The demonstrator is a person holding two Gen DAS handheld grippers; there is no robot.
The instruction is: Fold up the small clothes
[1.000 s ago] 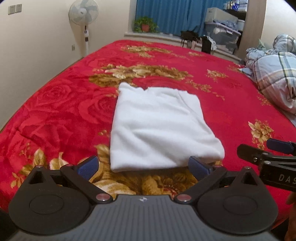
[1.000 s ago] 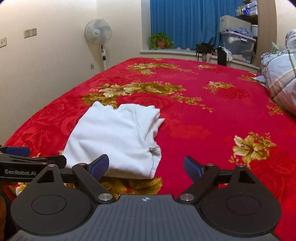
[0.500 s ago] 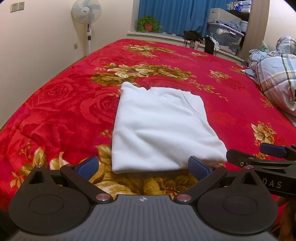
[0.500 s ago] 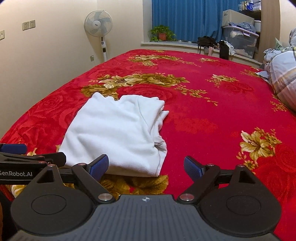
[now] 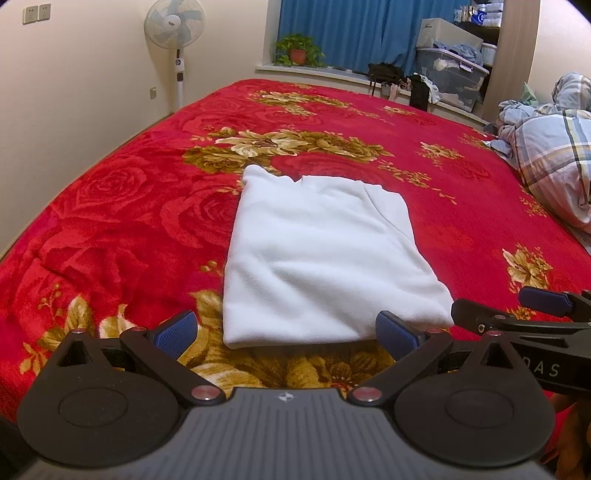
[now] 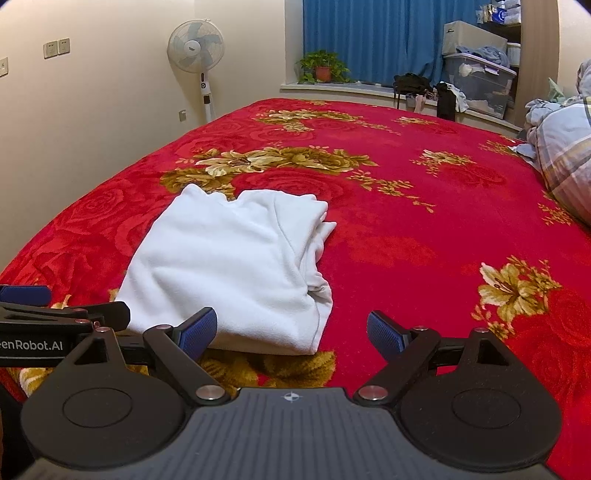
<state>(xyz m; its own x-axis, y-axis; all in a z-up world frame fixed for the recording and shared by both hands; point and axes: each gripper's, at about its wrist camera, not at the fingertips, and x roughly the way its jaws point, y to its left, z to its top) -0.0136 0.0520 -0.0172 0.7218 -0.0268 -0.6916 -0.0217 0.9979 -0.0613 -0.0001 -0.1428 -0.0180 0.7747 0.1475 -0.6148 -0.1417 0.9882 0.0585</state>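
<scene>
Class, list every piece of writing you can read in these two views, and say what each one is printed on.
"enRobot.AI": side of the left gripper, first letter cut off by the frame edge.
"DAS": side of the right gripper, partly hidden.
Fan hub label: too small to read.

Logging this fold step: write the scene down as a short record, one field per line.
surface: red floral blanket covering the bed
garment: white garment, folded into a rough rectangle, lying flat
loose side: layered edges bunched on its right
left gripper: open, empty, just short of the garment's near edge
right gripper: open, empty, near the garment's right corner
background: standing fan, potted plant, plaid bedding
</scene>
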